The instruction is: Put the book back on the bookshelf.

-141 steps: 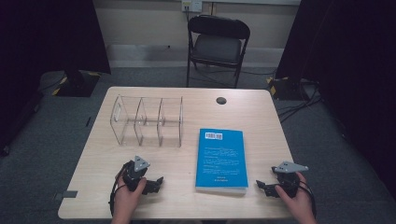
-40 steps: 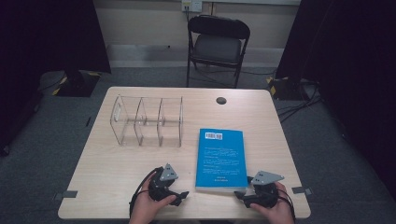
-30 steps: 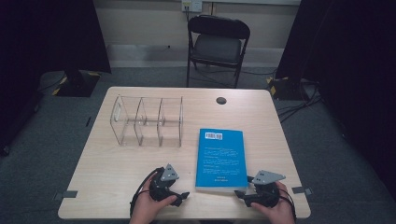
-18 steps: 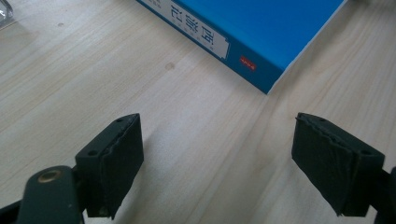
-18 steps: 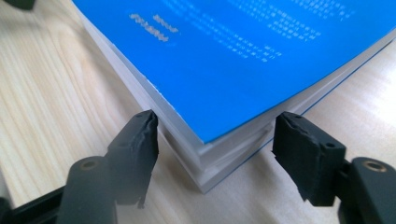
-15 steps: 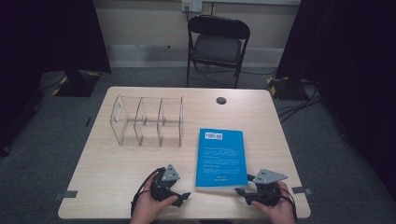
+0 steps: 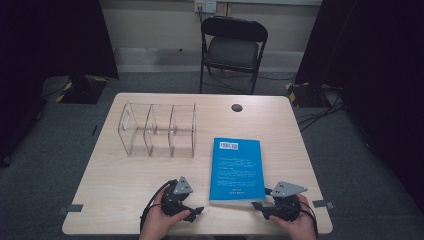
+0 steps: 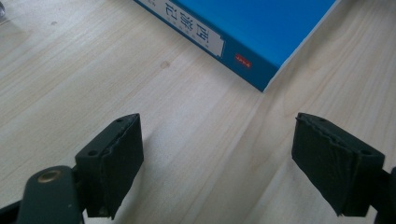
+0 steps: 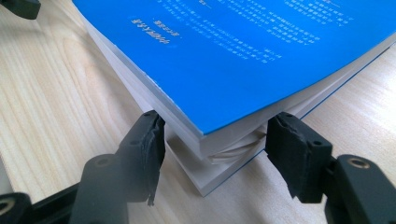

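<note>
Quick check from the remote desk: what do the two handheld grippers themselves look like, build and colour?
Both are black. The left gripper and right gripper each carry a grey three-cornered plate on top and trail a black cable. Their jaws end in blocky black pads with rough, ragged edges.

The book (image 9: 243, 51) runs off the right gripper view toward 12 o'clock; its cover print is too small to read.
</note>
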The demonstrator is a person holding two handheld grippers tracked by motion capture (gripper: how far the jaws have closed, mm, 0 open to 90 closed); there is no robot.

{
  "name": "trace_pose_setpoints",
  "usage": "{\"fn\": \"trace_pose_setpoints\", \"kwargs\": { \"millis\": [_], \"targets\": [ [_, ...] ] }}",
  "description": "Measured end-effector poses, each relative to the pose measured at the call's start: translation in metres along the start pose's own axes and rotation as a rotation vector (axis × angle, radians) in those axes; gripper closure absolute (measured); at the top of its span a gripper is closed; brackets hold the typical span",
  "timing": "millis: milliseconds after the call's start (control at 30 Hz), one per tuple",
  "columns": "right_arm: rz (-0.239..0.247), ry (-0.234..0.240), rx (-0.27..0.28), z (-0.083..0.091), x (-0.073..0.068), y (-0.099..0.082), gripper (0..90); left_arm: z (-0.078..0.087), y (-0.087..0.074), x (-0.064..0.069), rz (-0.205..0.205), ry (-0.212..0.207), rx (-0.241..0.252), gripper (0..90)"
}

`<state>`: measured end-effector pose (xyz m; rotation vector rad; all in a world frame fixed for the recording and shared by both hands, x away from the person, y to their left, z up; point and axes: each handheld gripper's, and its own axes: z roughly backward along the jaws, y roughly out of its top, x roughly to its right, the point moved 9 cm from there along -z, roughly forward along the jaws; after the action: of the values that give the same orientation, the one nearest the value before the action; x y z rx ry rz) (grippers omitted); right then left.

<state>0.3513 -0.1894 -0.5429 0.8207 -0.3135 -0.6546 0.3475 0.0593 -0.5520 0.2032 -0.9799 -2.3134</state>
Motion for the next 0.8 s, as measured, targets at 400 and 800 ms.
{"fn": "trace_pose_setpoints", "kwargs": {
  "millis": [400, 800],
  "targets": [
    [-0.001, -0.007, 0.018, 0.002, 0.000, 0.005, 38.9, 0.001, 0.013, 0.012, -0.044, -0.020, 0.020, 16.1],
    [-0.011, -0.003, 0.042, 0.005, 0.001, 0.011, 39.9, -0.009, 0.034, 0.035, -0.117, -0.068, 0.021, 16.4]
  ]
}}
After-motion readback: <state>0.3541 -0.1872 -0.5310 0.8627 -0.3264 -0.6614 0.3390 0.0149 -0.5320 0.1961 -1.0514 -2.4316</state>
